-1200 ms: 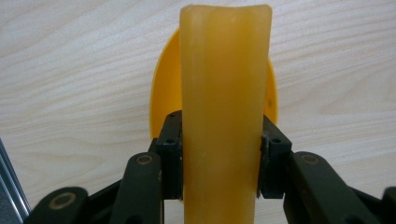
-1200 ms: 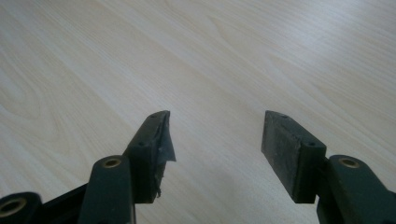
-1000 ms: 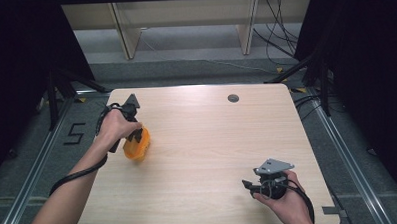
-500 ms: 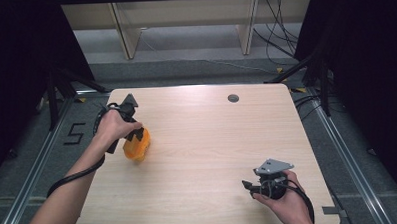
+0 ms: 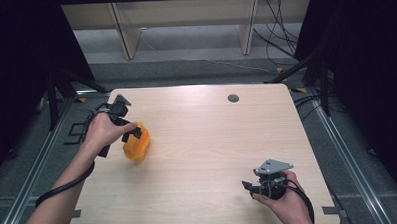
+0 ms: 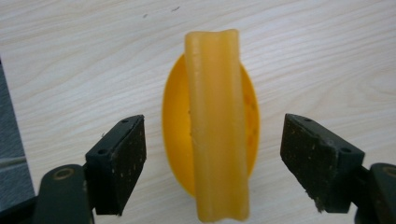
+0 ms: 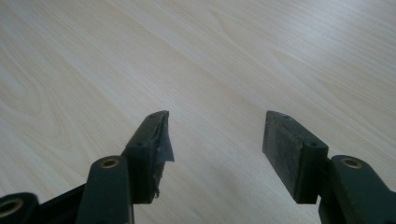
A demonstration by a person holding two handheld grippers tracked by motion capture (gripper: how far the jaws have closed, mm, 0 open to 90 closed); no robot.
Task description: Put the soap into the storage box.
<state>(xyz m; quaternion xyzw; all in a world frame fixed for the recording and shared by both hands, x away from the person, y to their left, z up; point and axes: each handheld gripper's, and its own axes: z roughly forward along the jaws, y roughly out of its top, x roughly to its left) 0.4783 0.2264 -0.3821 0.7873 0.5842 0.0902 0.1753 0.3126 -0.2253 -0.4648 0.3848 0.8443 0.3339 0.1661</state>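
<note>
Left gripper view shows the left claw [image 6: 212, 158] with its jaws wide apart, either side of an orange scoop [image 6: 212, 126] that lies on the wooden bench [image 6: 84, 56], touching neither jaw. Its long handle runs straight out from the claw, between the jaws. In the high view, the right claw [image 5: 249, 186] sits well apart near the bench's front right; its jaws stand open over bare wood.

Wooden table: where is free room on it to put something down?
The light wooden table is bare between the orange plastic scoop and the right gripper, and along the far edge beside the dark round grommet. Crowded: near left, around the open left gripper.
</note>
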